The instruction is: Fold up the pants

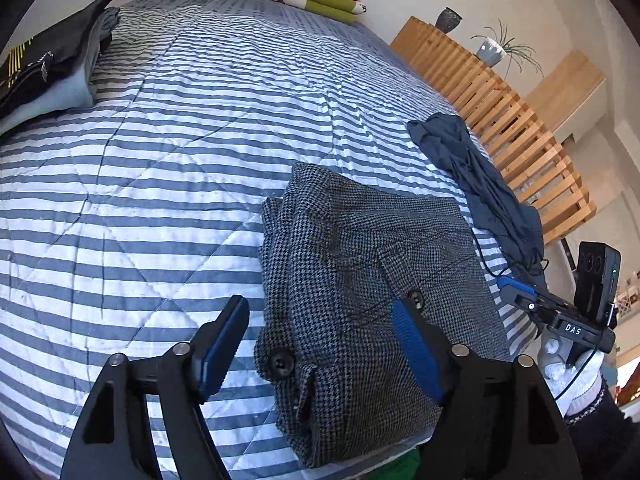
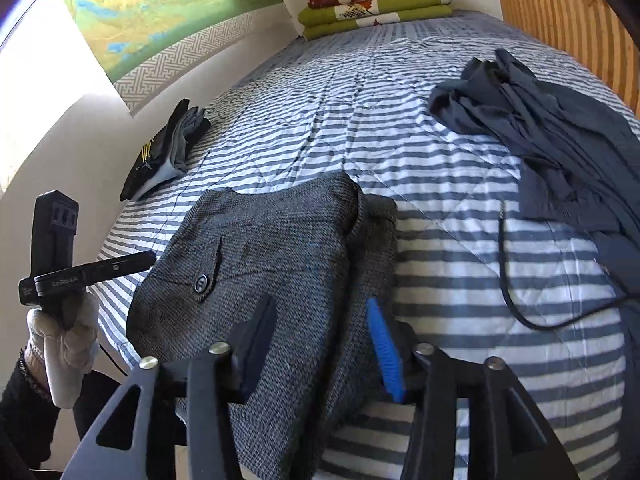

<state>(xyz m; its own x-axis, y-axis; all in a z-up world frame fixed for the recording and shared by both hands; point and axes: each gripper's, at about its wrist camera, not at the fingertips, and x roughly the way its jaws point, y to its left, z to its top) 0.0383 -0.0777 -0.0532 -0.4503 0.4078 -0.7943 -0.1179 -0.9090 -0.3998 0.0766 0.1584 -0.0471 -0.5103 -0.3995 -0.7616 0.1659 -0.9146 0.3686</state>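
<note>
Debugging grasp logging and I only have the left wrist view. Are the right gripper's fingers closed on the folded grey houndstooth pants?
Observer: No. The right gripper has its fingers spread, and the near edge of the folded grey houndstooth pants lies between them, unpinched.
Operator: Where's my left gripper from that side?
Observer: The left gripper points at the pants' edge by the buttoned pocket. A white-gloved hand holds it.
Operator: Anything on the wall?
Observer: A green-and-yellow map poster hangs beside the bed.

Grey houndstooth pants [image 1: 360,280]; blue-and-white striped quilt [image 1: 160,160]; navy garment [image 2: 560,140].
</note>
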